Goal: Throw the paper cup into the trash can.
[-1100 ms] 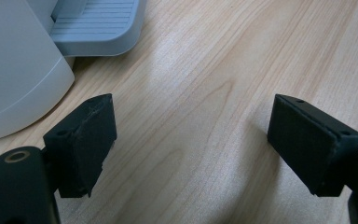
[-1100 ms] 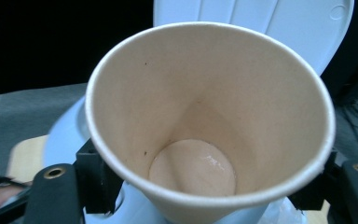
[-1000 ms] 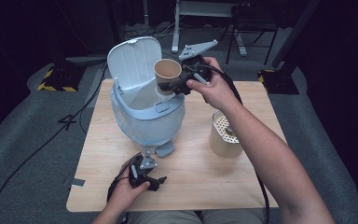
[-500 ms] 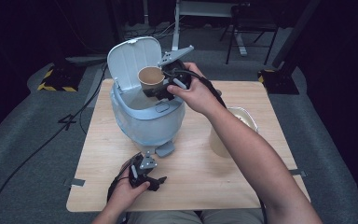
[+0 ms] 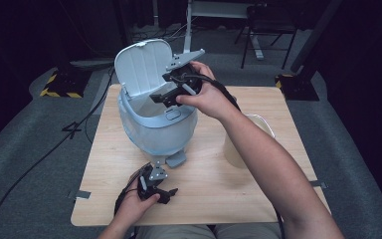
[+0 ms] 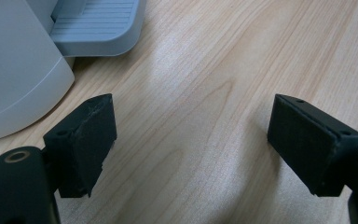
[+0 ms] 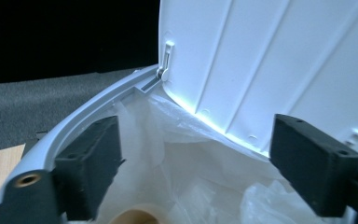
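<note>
A pale blue pedal bin [image 5: 154,129] stands on the wooden table [image 5: 258,199] with its white lid [image 5: 142,67] up. My right gripper [image 5: 161,97] hovers over the bin's mouth. Its jaws have just been opening and hold nothing. In the right gripper view [image 7: 196,168] they frame the lid [image 7: 284,70] and a clear liner [image 7: 205,186]. The rim of a paper cup [image 7: 130,218] lies below them inside the bin. My left gripper [image 5: 166,191] rests open near the table's front edge, empty, beside the bin's pedal [image 6: 98,25].
A stack of paper cups [image 5: 238,144] stands right of the bin, partly hidden by the right forearm. Cables trail from both grippers. Grey floor, a black-and-yellow block [image 5: 59,87] and chair legs lie beyond the table.
The right hand carried the paper cup leftward over the bin, then its jaws opened and the cup left them. The left hand stayed put.
</note>
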A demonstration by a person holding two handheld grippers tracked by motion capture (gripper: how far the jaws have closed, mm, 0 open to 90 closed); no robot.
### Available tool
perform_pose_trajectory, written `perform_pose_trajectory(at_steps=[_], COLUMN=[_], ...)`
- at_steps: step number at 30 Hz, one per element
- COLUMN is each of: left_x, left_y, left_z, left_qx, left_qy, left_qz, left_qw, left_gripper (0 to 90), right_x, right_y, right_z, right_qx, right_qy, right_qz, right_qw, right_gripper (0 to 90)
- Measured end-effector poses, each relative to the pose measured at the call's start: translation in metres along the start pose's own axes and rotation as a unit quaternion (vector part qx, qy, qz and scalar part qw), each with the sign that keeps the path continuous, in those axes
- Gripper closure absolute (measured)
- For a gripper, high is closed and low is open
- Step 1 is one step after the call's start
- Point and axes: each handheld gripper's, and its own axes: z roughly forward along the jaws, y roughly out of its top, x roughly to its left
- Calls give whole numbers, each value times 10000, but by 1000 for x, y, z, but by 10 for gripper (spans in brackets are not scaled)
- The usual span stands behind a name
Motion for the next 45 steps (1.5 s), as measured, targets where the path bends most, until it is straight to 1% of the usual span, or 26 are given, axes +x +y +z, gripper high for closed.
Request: perform_pose_trajectory(at_steps=[3, 4, 6, 7, 8, 9, 12, 15, 16, 17, 18, 20, 22, 23, 25, 26, 27, 28, 29, 30, 31, 34, 36, 39, 41, 45], left_x=[0, 0, 0, 0, 0, 0, 0, 0, 0, 0, 0, 0, 0, 0, 0, 0, 0, 0, 0, 0, 0, 1, 3, 6, 7, 7], left_y=[0, 0, 0, 0, 0, 0, 0, 0, 0, 0, 0, 0, 0, 0, 0, 0, 0, 0, 0, 0, -1, -3, -4, -6, -6, -6], left_z=[0, 0, 0, 0, 0, 0, 0, 0, 0, 0, 0, 0, 0, 0, 0, 0, 0, 0, -1, -1, -2, -3, -5, -7, -7, -7], left_qx=[-3, -3, -4, -3, -3, -3, -1, -9, -12, -10, -10, -11, -9, 1, 2, 11, 10, 10, 12, 7, 13, 7, -8, -18, -22, -23], left_qy=[-3, -4, -9, -7, -5, -5, -1, -3, -3, -3, -3, -8, 0, -12, -14, -9, -12, -12, 9, 12, 60, 107, 126, 164, 161, 165], left_qz=[-1, -2, -7, -3, -4, -4, 0, -4, -2, -3, -3, -3, 1, 2, -2, 2, 0, 0, 8, -7, -60, -124, -112, -167, -181, -182], left_qw=[10000, 10000, 10000, 10000, 10000, 10000, 10000, 10000, 10000, 10000, 10000, 10000, 10000, 10000, 10000, 10000, 10000, 10000, 10000, 10000, 10000, 9999, 9999, 9997, 9997, 9997], left_gripper=[161, 161, 161, 161, 161, 161, 161, 161, 161, 161, 161, 161, 161, 161, 162, 162, 163, 164, 165, 165, 167, 171, 178, 189, 190, 190], right_x=[-3, -3, -4, -4, -4, -4, -3, -1, -1, 1, 1, 2, 3, 3, 3, 3, 4, 4, 4, 4, 5, 4, 4, 4, 5, 9], right_y=[-1, -1, -2, -5, -6, -6, -12, -20, -23, -30, -30, -41, -44, -51, -59, -59, -66, -66, -75, -75, -83, -91, -99, -115, -119, -137], right_z=[-21, -21, -33, -46, -52, -52, -72, -92, -98, -110, -110, -127, -132, -142, -151, -151, -159, -159, -166, -166, -173, -179, -184, -195, -198, -208], right_qx=[-165, -165, -234, -275, -283, -283, -350, -380, -369, -362, -362, -391, -382, -347, -324, -324, -289, -289, -227, -227, -179, -142, -111, 4, 22, 66], right_qy=[-3, -3, -16, -63, -89, -89, -103, -206, -302, -358, -358, -349, -352, -391, -401, -401, -444, -444, -495, -495, -527, -567, -604, -750, -782, -935], right_qz=[45, 45, 86, 105, 120, 120, 124, 128, 139, 126, 126, 191, 191, 194, 227, 227, 256, 256, 280, 280, 298, 318, 373, 474, 502, 600], right_qw=[9999, 9999, 9997, 9995, 9995, 9995, 9993, 9990, 9988, 9986, 9986, 9984, 9985, 9984, 9984, 9984, 9983, 9983, 9981, 9981, 9980, 9978, 9974, 9961, 9957, 9938], right_gripper=[162, 162, 161, 161, 161, 161, 164, 163, 161, 163, 163, 168, 170, 175, 183, 183, 191, 191, 203, 203, 212, 220, 222, 239, 242, 252])
